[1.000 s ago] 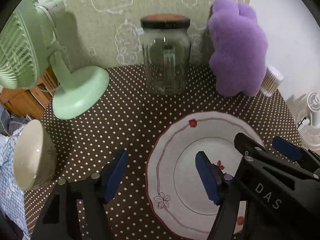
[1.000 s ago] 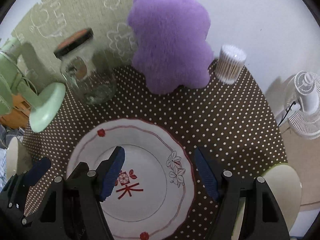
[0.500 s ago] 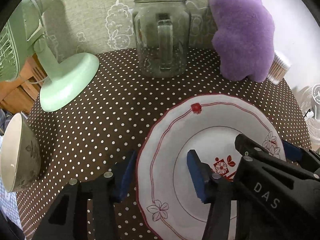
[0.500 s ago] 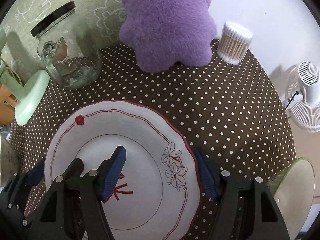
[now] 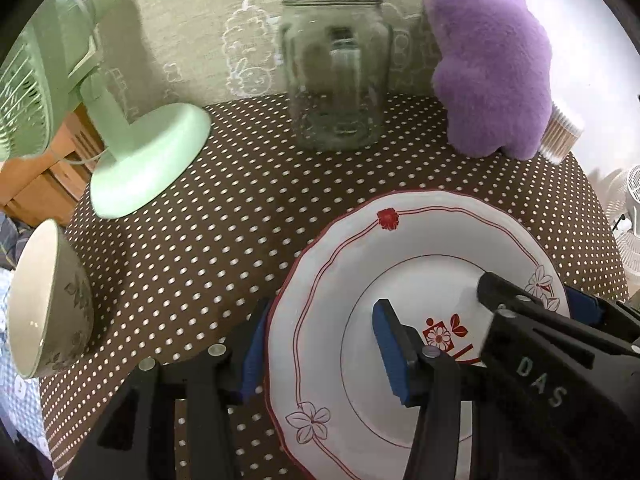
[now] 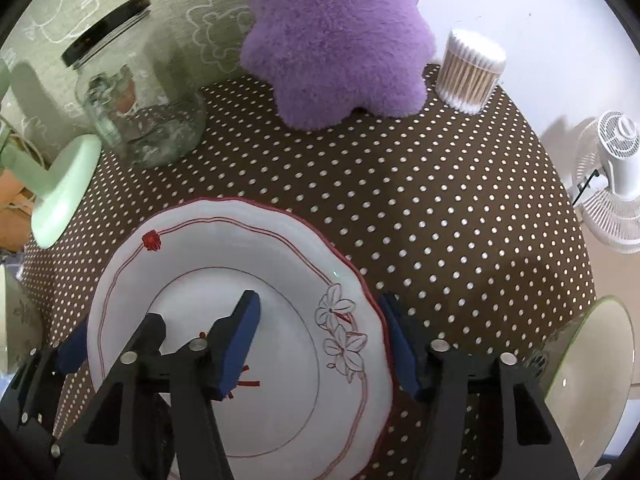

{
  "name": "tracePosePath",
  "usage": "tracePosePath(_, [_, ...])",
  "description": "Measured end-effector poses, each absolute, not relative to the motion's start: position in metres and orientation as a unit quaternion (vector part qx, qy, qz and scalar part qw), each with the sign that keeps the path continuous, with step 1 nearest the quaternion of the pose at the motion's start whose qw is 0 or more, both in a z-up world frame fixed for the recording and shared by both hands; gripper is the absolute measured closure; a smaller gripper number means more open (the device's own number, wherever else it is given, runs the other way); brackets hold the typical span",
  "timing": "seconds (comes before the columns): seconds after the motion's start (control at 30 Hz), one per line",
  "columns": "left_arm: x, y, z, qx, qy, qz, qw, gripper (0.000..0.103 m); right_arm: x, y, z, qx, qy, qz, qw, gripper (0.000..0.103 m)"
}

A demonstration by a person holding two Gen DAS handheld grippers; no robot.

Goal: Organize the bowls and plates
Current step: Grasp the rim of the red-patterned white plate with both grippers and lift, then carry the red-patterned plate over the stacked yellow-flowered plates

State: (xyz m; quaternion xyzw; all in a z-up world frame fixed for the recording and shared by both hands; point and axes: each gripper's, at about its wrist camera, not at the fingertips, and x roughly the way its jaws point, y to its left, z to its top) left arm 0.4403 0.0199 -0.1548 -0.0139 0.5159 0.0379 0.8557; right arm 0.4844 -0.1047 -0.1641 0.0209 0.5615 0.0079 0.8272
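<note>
A white plate [image 5: 420, 280] with red flower trim lies on the brown polka-dot table; it also shows in the right wrist view [image 6: 224, 272]. My left gripper [image 5: 320, 354] is open and straddles the plate's left rim, one finger under or beside the edge and one over the plate. My right gripper [image 6: 320, 344] is open and straddles the plate's right rim the same way. A grey-green bowl [image 5: 44, 304] lies tilted at the table's left edge. A pale green dish [image 6: 592, 376] sits at the right edge.
A glass jar [image 5: 336, 68] with a black lid, a purple plush [image 5: 492, 64] and a cotton-swab tub [image 6: 472, 70] stand at the back. A mint green fan [image 5: 132, 148] stands back left. A white fan [image 6: 612, 176] stands off the table at the right.
Both grippers came down and forward around the plate's opposite rims. The left view has since pulled back slightly. The jaws stay open.
</note>
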Motion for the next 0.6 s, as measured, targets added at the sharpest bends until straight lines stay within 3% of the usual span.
tracePosePath(0.6, [0.399,0.043,-0.156,-0.026,0.518,0.038,0.854,0.054,0.432,-0.087,-0.164,-0.011,0.574,0.023,0.818,0.052])
